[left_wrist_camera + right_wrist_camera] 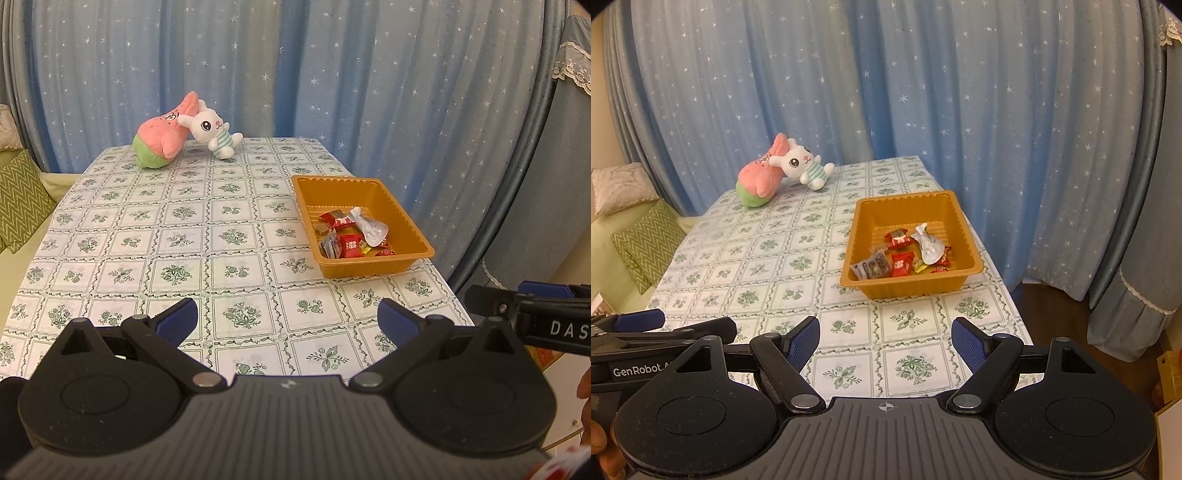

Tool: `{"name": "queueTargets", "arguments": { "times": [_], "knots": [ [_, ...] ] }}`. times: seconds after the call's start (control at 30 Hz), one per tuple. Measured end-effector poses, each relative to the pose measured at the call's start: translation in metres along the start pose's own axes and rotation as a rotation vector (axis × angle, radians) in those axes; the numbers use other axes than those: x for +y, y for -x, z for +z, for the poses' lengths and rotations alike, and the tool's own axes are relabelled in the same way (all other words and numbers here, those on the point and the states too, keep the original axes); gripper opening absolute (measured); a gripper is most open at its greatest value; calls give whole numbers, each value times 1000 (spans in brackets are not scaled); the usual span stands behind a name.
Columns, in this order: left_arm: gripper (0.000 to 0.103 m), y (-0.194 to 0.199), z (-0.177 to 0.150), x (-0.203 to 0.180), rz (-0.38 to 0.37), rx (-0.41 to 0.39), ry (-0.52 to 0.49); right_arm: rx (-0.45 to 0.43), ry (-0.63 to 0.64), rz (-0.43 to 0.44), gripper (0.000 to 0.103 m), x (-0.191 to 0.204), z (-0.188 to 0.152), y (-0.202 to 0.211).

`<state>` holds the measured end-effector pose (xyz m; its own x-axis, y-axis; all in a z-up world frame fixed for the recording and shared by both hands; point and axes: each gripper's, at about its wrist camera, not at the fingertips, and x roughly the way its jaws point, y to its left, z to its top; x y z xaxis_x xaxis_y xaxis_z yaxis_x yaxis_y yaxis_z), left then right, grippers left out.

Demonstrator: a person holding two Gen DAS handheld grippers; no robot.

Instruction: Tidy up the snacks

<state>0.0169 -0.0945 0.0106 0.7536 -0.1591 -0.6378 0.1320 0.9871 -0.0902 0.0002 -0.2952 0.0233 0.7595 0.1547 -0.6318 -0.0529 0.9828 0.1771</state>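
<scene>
Snacks (908, 254) lie in orange tray (964, 225), well ahead of left gripper (287, 319) and right gripper (885, 338) (both with fingers spread apart, holding nothing).

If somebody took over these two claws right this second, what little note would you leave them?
Left claw: open, holding nothing, above the near end of the table.
Right claw: open, holding nothing, beside it.
Snacks: the wrapped ones in view all lie in the orange tray, on the table's right side.
Done: no loose snacks show on the tablecloth.
Left: nothing obvious; two plush toys sit at the far end.
</scene>
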Motion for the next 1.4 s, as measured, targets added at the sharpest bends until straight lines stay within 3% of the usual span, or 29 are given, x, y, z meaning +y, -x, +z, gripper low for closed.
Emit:
{"name": "queueTargets", "arguments": {
  "times": [1.4],
  "knots": [
    [103, -2, -4, -3, -4, 6, 0, 6, -6, 0, 78, 0, -6, -3]
  ]
}}
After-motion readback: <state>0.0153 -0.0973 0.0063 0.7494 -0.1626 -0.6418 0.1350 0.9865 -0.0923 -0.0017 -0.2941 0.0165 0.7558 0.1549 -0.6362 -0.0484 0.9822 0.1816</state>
